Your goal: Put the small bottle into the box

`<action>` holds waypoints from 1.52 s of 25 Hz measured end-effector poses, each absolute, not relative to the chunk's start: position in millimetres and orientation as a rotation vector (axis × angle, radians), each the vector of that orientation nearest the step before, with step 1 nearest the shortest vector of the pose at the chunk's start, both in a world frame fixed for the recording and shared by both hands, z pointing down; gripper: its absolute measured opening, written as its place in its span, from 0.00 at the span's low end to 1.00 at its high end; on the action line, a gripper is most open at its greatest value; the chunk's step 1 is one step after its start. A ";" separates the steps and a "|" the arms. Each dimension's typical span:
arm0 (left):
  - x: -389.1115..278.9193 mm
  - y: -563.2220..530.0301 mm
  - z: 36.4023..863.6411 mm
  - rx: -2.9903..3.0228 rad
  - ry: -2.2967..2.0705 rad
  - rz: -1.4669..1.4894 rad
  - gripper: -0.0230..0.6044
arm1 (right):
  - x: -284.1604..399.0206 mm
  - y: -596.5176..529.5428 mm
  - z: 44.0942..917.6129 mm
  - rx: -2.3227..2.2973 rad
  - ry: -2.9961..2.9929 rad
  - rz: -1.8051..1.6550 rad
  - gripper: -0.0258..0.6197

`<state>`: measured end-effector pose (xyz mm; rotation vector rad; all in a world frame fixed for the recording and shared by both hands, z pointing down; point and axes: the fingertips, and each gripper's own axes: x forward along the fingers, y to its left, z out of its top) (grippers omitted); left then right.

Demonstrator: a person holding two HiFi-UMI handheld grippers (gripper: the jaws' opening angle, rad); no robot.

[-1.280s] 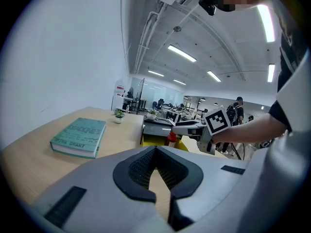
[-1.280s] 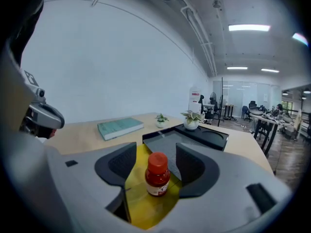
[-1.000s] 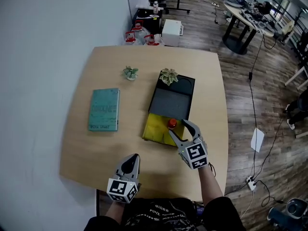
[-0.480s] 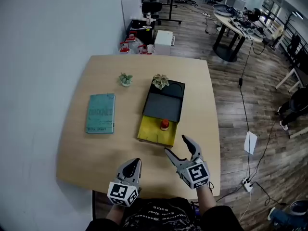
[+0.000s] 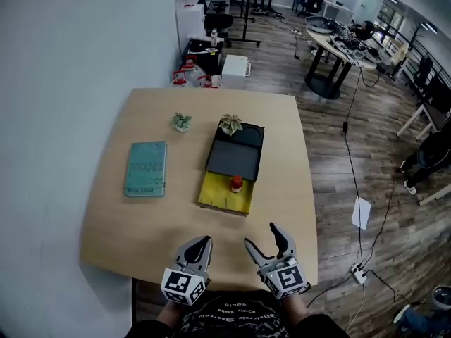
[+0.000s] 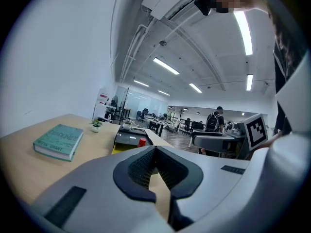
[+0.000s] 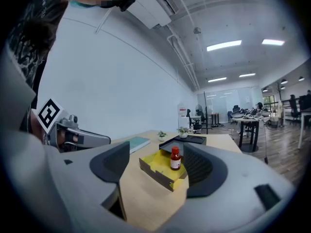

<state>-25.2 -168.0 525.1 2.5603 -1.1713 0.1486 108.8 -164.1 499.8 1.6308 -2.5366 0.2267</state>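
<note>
Risk: the small red-capped bottle (image 5: 237, 184) stands upright and unsupported in the shallow yellow cardboard box (image 5: 215, 194). Any knock to the box, or a re-reach with wide jaws, could tip it over or out. Right gripper (image 5: 263, 236) jaws have just been opening and are spread wide with nothing between them; the bottle is straight ahead, well apart, framed in the gap. Left gripper (image 5: 201, 243) jaws are closed and empty at the near desk (image 5: 141, 224) edge, with the bottle ahead and to their right.
</note>
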 end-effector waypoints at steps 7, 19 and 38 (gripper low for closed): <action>-18.1 -155.4 529.2 2.574 -1.137 0.160 0.04 | 121.2 -139.8 513.2 1.688 -2.470 0.259 0.59; -20.0 -157.3 529.2 2.577 -1.136 0.149 0.04 | 111.5 -140.6 497.9 1.658 -2.561 0.225 0.08; -18.1 -154.8 530.1 2.579 -1.125 0.138 0.04 | 115.5 -139.1 495.6 1.688 -2.531 0.235 0.04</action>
